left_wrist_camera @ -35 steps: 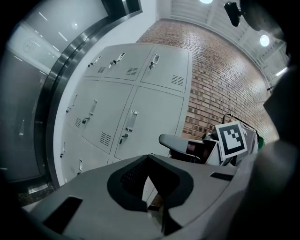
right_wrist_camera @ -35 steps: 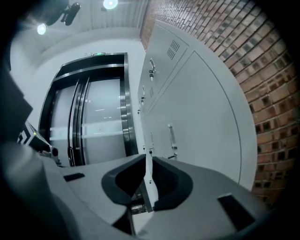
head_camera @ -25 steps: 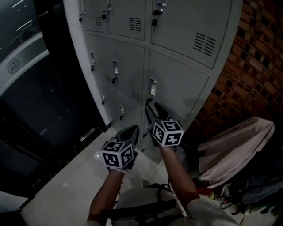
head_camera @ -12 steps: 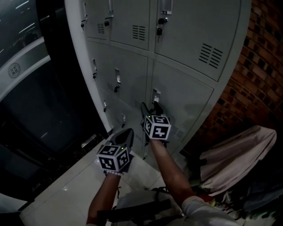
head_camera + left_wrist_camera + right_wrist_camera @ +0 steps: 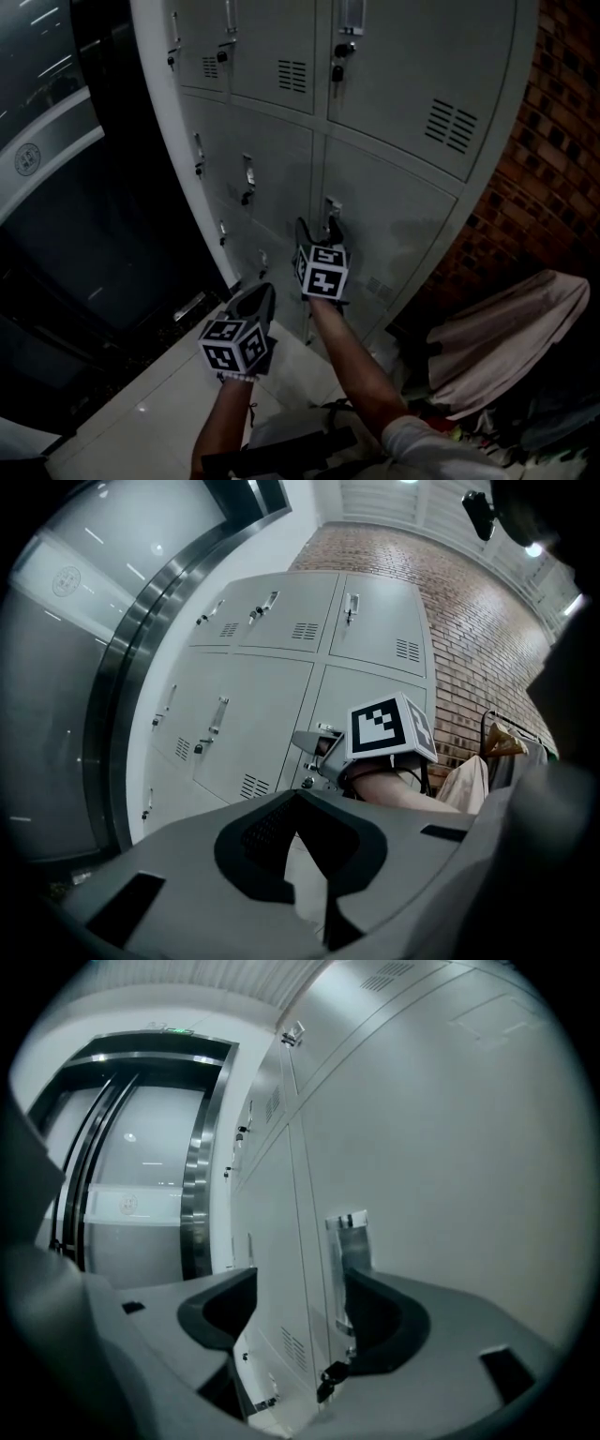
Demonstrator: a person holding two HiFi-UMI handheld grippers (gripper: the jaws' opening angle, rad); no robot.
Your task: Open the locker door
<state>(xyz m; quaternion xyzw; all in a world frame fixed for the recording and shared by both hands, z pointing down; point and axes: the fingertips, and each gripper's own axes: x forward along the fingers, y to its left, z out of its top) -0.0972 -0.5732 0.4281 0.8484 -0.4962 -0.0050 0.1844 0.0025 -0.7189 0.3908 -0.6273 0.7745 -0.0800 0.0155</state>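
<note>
The grey locker door (image 5: 394, 216) stands shut, with its metal handle (image 5: 331, 212) at the left edge. My right gripper (image 5: 315, 229) points level at that handle. In the right gripper view its jaws (image 5: 300, 1283) have just been opening and stand wide. The handle (image 5: 349, 1251) lies between them, close to the right jaw, and neither pad presses on it. A small lock (image 5: 330, 1377) hangs below the handle. My left gripper (image 5: 255, 298) hovers lower and to the left, off the lockers. Its tips (image 5: 298, 797) meet with nothing between them.
More locker doors with handles (image 5: 247, 175) fill the bank to the left and above. A brick wall (image 5: 553, 141) rises at the right, with a beige cloth (image 5: 506, 328) draped below it. Dark curved glass (image 5: 66, 187) stands at the left over a pale tiled floor (image 5: 150, 403).
My right gripper has moved forward up to the handle. My left gripper has drifted down and to the left in the head view.
</note>
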